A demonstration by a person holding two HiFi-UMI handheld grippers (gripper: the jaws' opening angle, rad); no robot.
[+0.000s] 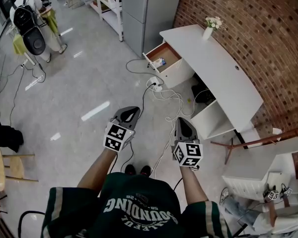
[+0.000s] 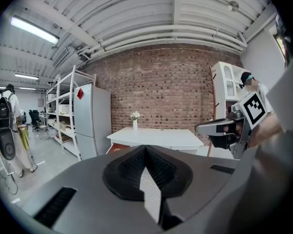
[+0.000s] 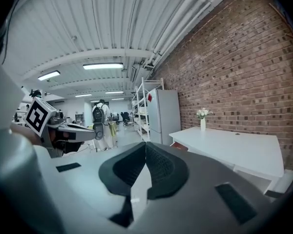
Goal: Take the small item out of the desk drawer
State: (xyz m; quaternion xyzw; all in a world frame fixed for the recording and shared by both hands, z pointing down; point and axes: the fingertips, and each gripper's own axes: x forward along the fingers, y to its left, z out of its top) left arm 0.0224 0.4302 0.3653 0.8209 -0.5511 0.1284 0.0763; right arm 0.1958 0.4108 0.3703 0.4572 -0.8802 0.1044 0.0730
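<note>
Small item (image 1: 159,62) sits in already-open drawer (image 1: 172,52), well apart from both tools. Left gripper (image 1: 131,112) and right gripper (image 1: 184,122) pinched together, empty. Approach, grab, lift-out all pending.

The desk drawer (image 1: 170,53) is standing pulled open well ahead of me, its brown floor showing between white walls. The small item (image 1: 159,62), pale with blue, is lying inside, near the drawer's front panel.
</note>
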